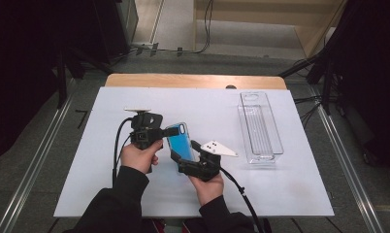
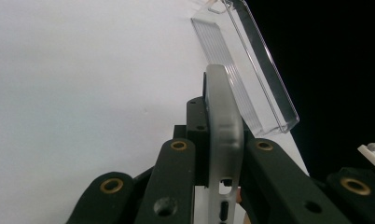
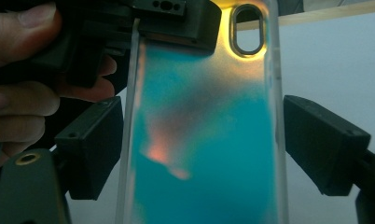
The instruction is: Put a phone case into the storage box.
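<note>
Phone case (image 1: 179, 141) of translucent teal-blue plastic, with an oval camera cutout: held up off the bench, between the two tools, in front of the person.

Going from the largest thing down:

- On the white rectangular bench (image 1: 280, 194): little beside the case apart from one container.
- Long clear plastic tray (image 1: 261, 131) with a ribbed floor: lay flat and empty, well apart to the right of the case. Ran away from the person, roughly parallel to the case's long axis.
- Back to the case: long axis pointed away from the person, cutout end farthest out. Faced the right gripper view broadside (image 3: 204, 140) and showed itself edge-on in the left gripper view (image 2: 223, 135).
- Left tool (image 1: 172, 131): came in from the left and was clamped shut on the case at the far end, just beside the cutout, one jaw on each face.
- Right tool (image 1: 176, 156): sat at the near end, spread wide astride the case's width. Pads stood just beside the two long edges and, as far as could be seen, pressed on neither.

Judged from this: carried by the left tool alone, with a handover to the right likely next. Closer to the tray on the right-hand side, so a squeeze across the width, then a carry rightward with the long axis kept in line with the tray.
</note>
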The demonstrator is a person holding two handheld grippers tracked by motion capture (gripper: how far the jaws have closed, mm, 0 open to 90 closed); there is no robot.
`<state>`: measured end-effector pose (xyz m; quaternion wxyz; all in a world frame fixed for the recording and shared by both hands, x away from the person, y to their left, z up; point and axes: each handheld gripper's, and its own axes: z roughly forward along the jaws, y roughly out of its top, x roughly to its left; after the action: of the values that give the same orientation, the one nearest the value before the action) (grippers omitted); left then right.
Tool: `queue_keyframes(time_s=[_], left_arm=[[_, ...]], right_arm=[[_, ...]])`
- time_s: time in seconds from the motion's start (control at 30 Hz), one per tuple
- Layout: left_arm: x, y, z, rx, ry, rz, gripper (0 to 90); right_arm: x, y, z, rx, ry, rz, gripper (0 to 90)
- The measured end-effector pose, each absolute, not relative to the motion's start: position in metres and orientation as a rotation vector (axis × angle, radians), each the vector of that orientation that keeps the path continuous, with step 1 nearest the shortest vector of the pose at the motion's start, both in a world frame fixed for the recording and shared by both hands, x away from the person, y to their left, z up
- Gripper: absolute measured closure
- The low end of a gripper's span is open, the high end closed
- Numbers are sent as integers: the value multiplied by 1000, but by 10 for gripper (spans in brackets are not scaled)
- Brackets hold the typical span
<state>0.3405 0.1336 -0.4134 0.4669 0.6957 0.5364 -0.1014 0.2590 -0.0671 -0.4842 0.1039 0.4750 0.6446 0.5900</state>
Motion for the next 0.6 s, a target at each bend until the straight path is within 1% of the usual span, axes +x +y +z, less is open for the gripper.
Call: queue_keyframes(time_s=[0.03, 0.07, 0.13, 0.3, 0.6], left_arm=[[340, 134, -413, 1712, 1312, -250, 861], [340, 134, -413, 1712, 1313, -246, 861], [339, 135, -411, 1712, 1303, -240, 861], [337, 136, -404, 1691, 1271, -201, 861], [330, 137, -399, 1697, 1206, -26, 859]], right_arm=[[260, -68, -484, 1397, 1905, 1761, 39], [262, -70, -483, 1402, 1907, 1783, 0], [265, -74, -482, 1399, 1931, 1814, 0], [272, -85, -476, 1424, 2019, 1751, 0], [281, -91, -471, 1345, 2217, 1606, 0]])
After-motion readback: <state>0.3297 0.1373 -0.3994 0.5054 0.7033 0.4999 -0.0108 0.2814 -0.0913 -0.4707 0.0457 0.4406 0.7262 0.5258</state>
